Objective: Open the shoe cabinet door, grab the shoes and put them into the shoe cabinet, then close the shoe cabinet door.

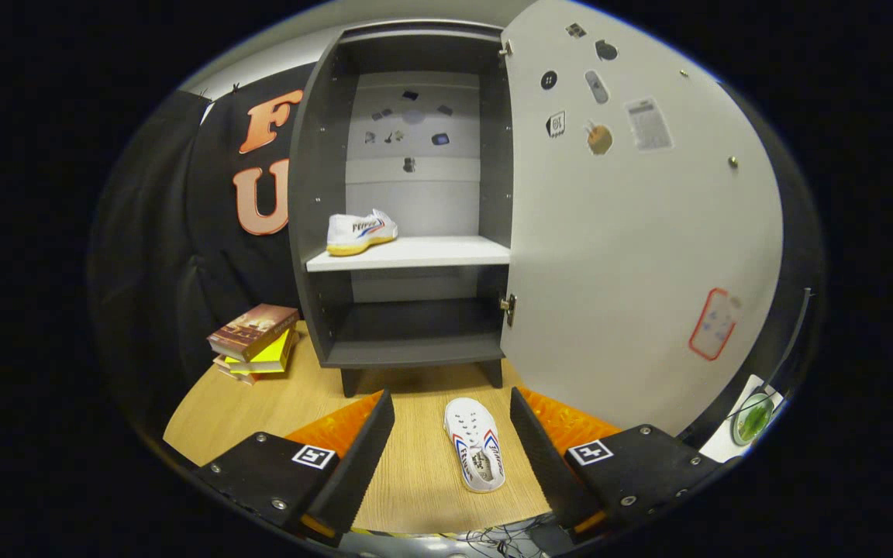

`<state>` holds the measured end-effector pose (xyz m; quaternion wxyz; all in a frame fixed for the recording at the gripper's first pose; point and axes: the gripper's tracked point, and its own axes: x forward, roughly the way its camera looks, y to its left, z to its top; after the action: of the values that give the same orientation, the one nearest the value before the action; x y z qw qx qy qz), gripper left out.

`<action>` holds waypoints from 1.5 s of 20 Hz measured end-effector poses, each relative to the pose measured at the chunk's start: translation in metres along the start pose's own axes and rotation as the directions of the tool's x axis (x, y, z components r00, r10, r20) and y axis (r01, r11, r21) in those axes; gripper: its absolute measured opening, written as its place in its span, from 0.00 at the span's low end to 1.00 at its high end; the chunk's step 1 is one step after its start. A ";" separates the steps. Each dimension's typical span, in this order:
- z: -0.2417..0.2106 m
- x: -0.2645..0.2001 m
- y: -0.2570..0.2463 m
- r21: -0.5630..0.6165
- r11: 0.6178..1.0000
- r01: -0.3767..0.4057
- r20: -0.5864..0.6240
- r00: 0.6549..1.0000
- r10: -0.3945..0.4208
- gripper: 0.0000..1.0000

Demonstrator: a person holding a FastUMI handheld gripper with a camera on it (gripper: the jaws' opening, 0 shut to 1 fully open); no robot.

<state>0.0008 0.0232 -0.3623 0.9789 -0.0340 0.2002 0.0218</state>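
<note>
The gripper [453,434] is hanging over the wooden table [276,403] with its two fingers spread wide apart. It is pinching nothing. A white shoe [476,443] is lying flat on the table between the fingers, a bit closer to the right one, with its toe pointing toward the shoe cabinet [408,209]. Neither finger is touching it.

The cabinet is standing at the back edge of the table. Its door [632,232] is swinging wide open to the right. A second white shoe [361,231] is already sitting on the shelf [415,252] inside, near the shelf's left end. So I am thinking one shoe is put away and the one on the table is waiting its turn. The door is still needing to be shut after that.

A pile of books [254,341] is resting by the table's left edge, beside the cabinet.

What could go wrong? The shoe is soft and long. If the fingers are squeezing only its tip, it could be tipping and slipping out on the way up. The shoe is also sitting off to the right, so the right finger could be bumping it and pushing it away. The open door is very close on the right, and a wide swing could be knocking into it. On the shelf, the new shoe could be shoving the first shoe.
</note>
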 end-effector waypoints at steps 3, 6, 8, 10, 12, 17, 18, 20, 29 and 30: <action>-0.031 0.036 -0.002 -0.066 0.998 0.000 -0.044 0.999 -0.003 0.94; -0.061 0.069 0.000 -0.112 0.994 -0.015 -0.108 0.994 0.002 0.94; -0.082 0.089 0.000 -0.115 0.993 -0.026 -0.158 0.987 0.008 0.95; -0.101 0.109 -0.003 -0.123 0.992 -0.032 -0.200 0.980 0.007 0.95; -0.116 0.125 -0.005 -0.129 0.991 -0.039 -0.235 0.972 0.008 0.94; -0.151 0.153 -0.005 -0.125 0.989 -0.073 -0.316 0.948 0.030 0.90; -0.156 0.156 -0.004 -0.121 0.989 -0.080 -0.330 0.943 0.036 0.88; -0.164 0.161 -0.002 -0.114 0.989 -0.097 -0.351 0.935 0.051 0.85; -0.183 0.174 -0.002 -0.069 0.989 -0.129 -0.408 0.908 0.089 0.36; -0.183 0.173 -0.001 -0.045 0.990 -0.134 -0.410 0.906 0.104 0.29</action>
<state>0.0888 0.0137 -0.5982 0.9108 -0.0608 0.4001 0.0812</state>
